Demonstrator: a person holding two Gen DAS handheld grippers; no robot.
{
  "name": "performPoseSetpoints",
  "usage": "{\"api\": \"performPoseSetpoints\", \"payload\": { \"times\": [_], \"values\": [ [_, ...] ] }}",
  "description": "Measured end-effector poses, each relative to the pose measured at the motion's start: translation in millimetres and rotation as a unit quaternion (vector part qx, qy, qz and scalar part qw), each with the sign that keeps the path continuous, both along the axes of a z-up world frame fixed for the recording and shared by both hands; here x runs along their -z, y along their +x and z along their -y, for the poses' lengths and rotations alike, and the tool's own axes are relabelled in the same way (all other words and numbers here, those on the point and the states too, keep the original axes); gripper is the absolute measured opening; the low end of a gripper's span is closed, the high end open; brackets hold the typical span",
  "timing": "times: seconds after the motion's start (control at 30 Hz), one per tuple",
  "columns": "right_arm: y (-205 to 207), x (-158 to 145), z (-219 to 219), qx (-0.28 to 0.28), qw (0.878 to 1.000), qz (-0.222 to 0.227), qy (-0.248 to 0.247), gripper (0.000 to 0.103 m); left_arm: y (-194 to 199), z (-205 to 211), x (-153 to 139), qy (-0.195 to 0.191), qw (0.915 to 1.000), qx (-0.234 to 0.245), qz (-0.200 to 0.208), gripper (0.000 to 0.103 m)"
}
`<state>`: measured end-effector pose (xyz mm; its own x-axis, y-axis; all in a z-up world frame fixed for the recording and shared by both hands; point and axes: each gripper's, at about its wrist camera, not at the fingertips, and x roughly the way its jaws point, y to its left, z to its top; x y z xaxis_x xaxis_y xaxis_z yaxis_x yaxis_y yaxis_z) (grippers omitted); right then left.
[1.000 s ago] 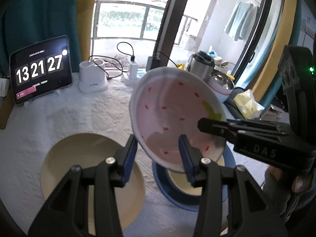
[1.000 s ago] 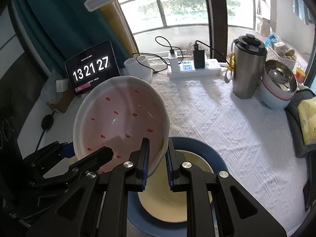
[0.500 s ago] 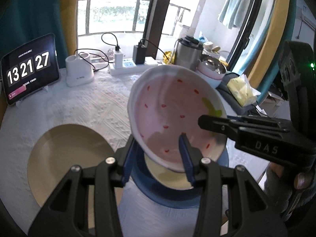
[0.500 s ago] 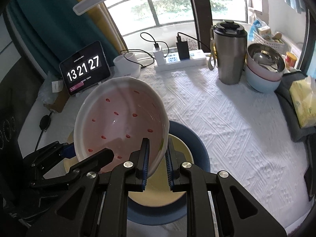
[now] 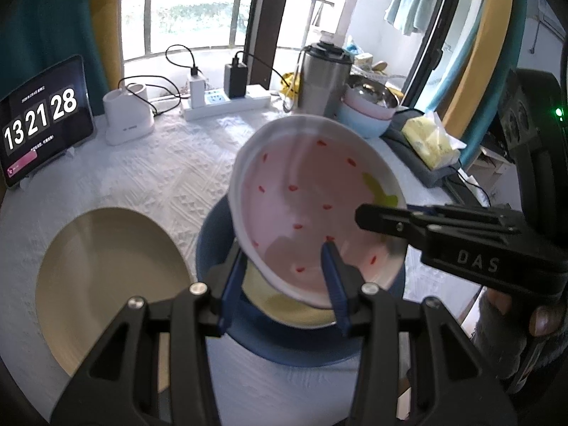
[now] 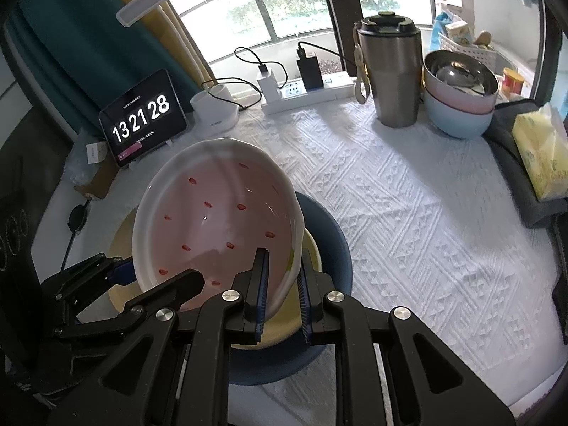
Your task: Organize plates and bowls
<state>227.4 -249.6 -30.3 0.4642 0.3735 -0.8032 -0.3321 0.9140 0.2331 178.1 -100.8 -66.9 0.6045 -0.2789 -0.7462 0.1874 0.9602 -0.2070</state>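
**Left wrist, right wrist: pink bowl carried by both grippers over the blue stack**

Left wrist view: the left gripper [image 5: 284, 277] clamps the near rim of the pink strawberry bowl [image 5: 312, 206], one pad under the wall and one inside, jaws part-way apart to fit the thick edge. The right gripper [image 5: 383, 213] reaches in from the right and pinches the opposite rim. Two holds on opposite edges likely keep the tilted bowl from swinging. It hangs in the air above the blue plate [image 5: 213, 234], which carries a cream dish [image 5: 284, 305]; a separate tan plate [image 5: 106, 284] lies flat near the table's left edge. I judge the bowl is meant to nest on the blue stack.

Right wrist view: the right gripper [image 6: 280, 291] is nearly closed on the thin rim of the pink strawberry bowl [image 6: 213, 220], and the left gripper [image 6: 142, 284] grips the far side. The blue plate [image 6: 333, 248] sits directly beneath, toward the table's [image 6: 408, 213] near edge, well apart from the stacked bowls [image 6: 458, 106] at the far right corner.

Against the earlier frames, both jaw openings are unchanged, but the pair has carried the bowl across and slightly lower: it now covers more of the blue plate, the tan plate lies fully exposed, and the clock [image 6: 142, 117] has ticked on one second.
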Motion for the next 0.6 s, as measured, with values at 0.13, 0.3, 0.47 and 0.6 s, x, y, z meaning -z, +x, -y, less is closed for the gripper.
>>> {"api": "performPoseSetpoints", "payload": {
  "times": [0.13, 0.3, 0.47, 0.6],
  "values": [
    [0, 6, 3, 0.003, 1.000, -0.007, 0.003, 0.017, -1, 3, 4, 0.003, 1.0000, 0.003, -0.004, 0.044],
    [-3, 11, 7, 0.007, 1.000, -0.012, 0.007, 0.017, -2, 6, 9, 0.008, 0.9999, 0.007, -0.010, 0.044],
    [-6, 15, 9, 0.008, 1.000, -0.014, 0.005, 0.017, -3, 9, 14, 0.012, 0.9997, 0.012, -0.017, 0.044],
    [-8, 17, 9, 0.008, 1.000, -0.014, 0.000, 0.017, -3, 11, 18, 0.017, 0.9994, 0.016, -0.025, 0.044]
  ]
}}
